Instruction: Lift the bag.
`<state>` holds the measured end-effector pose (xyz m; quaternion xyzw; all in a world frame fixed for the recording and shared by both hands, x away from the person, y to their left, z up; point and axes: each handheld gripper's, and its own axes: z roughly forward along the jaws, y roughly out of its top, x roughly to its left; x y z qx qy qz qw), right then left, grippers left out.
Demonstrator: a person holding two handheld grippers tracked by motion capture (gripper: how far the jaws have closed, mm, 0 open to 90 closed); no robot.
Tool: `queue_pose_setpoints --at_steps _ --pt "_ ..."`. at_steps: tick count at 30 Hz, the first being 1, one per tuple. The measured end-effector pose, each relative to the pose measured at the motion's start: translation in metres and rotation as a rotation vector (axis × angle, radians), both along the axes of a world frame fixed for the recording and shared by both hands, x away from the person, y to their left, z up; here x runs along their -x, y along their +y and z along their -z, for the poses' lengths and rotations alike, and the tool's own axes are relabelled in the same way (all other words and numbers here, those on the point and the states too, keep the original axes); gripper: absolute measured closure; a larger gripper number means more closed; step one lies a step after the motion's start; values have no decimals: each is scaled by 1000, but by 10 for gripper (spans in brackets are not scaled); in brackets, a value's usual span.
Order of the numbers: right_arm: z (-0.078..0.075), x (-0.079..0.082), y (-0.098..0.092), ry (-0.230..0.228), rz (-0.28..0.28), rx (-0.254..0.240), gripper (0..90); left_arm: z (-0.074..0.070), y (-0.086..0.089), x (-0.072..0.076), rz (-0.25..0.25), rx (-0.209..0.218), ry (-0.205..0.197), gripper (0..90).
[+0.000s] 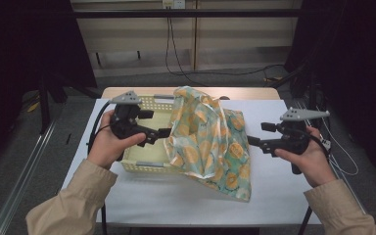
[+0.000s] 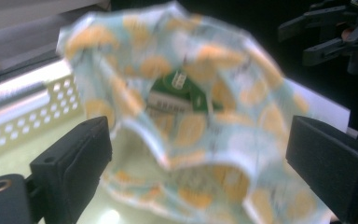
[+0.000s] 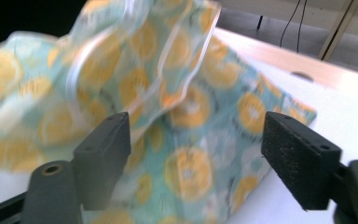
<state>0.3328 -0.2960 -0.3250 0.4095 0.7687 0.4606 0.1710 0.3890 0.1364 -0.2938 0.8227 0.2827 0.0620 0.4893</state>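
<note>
A thin cloth [image 1: 210, 142], teal with orange fruit slices, lies bunched up, partly over the right end of a pale yellow perforated basket [image 1: 144, 164] and partly on the white table [image 1: 176, 196]. My left gripper [image 1: 156, 123] is at the cloth's left edge, above the basket, its jaws wide apart. In the left gripper view the cloth [image 2: 242, 98] billows ahead of the left gripper [image 2: 200, 154], a green label [image 2: 177, 91] showing, and no pad presses on it. My right gripper [image 1: 256, 133] is just right of the cloth, open. The cloth [image 3: 186, 107] lies ahead of the right gripper [image 3: 196, 144].
The basket wall [image 2: 32, 107] runs along the left of the left gripper view, where the other gripper [image 2: 326, 32] shows at the top right. Bare white table [image 3: 345, 107] lies right of the cloth. Behind the table are a wooden edge [image 1: 127, 91], cables and dark surroundings.
</note>
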Motion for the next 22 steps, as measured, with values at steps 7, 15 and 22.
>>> queue_pose_setpoints --at_steps 7,15,22 --pt "40 19 -4 30 4 25 221 37 16 24 4 16 15 78" --pt "69 33 -5 37 1 54 218 67 26 47 -12 -6 -3 78" --pt "84 46 -6 32 -2 49 192 89 33 64 -27 0 -26 76"
